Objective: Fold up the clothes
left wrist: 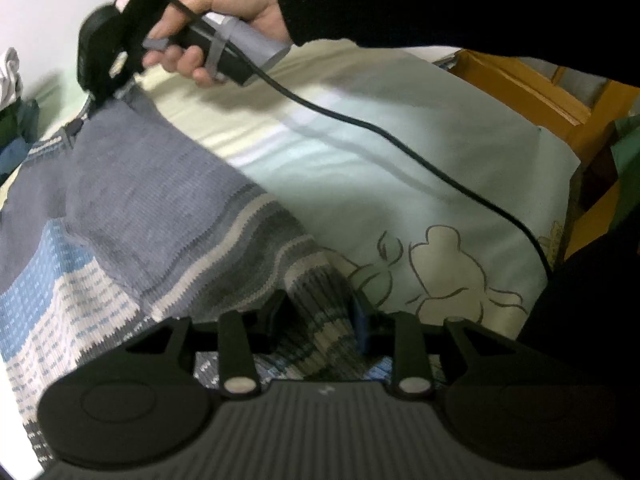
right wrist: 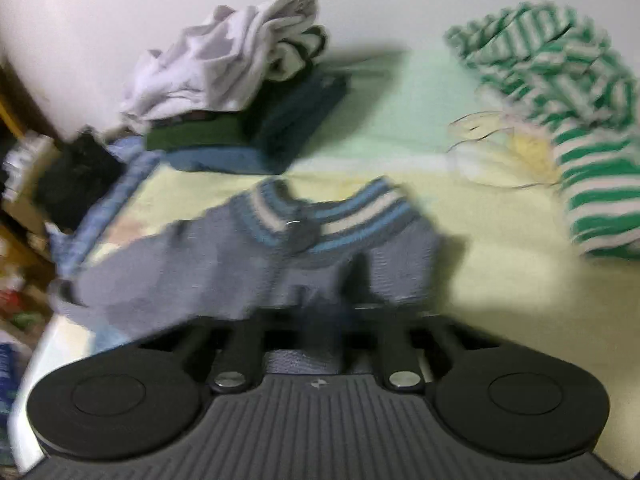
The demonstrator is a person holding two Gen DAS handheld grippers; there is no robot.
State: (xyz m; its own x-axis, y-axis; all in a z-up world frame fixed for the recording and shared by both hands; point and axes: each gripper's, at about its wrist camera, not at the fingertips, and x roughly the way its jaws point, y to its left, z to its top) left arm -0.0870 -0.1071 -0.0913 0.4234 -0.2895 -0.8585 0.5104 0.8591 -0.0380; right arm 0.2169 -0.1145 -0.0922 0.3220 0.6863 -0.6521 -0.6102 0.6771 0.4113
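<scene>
A: Where's the garment?

B: Grey-blue knitted sweater with white and blue striped bands point(left wrist: 160, 208) lies flat on the pale green and cream bedsheet with the flower outline print point(left wrist: 400, 184). Left gripper point(left wrist: 320, 308) has its jaws partly closed on the ribbed striped hem, fabric bunched between the fingers.

A: Right side?

B: Right gripper point(left wrist: 76, 126) pinches the far shoulder near the striped collar point(right wrist: 320, 216), jaws nearly together on the knit. A hand point(left wrist: 216, 12) in a black sleeve holds it, black cable point(left wrist: 400, 140) trailing across the sheet.

A: Room to move?

B: Open sheet to the sweater's right, up to the wooden bed frame point(left wrist: 528, 88). Past the collar: stack of folded dark clothes topped by a crumpled white garment point(right wrist: 224, 64) by the wall, and a green and white striped garment point(right wrist: 580, 128) off to the right, well apart from the sweater. Right view is blurred.
</scene>
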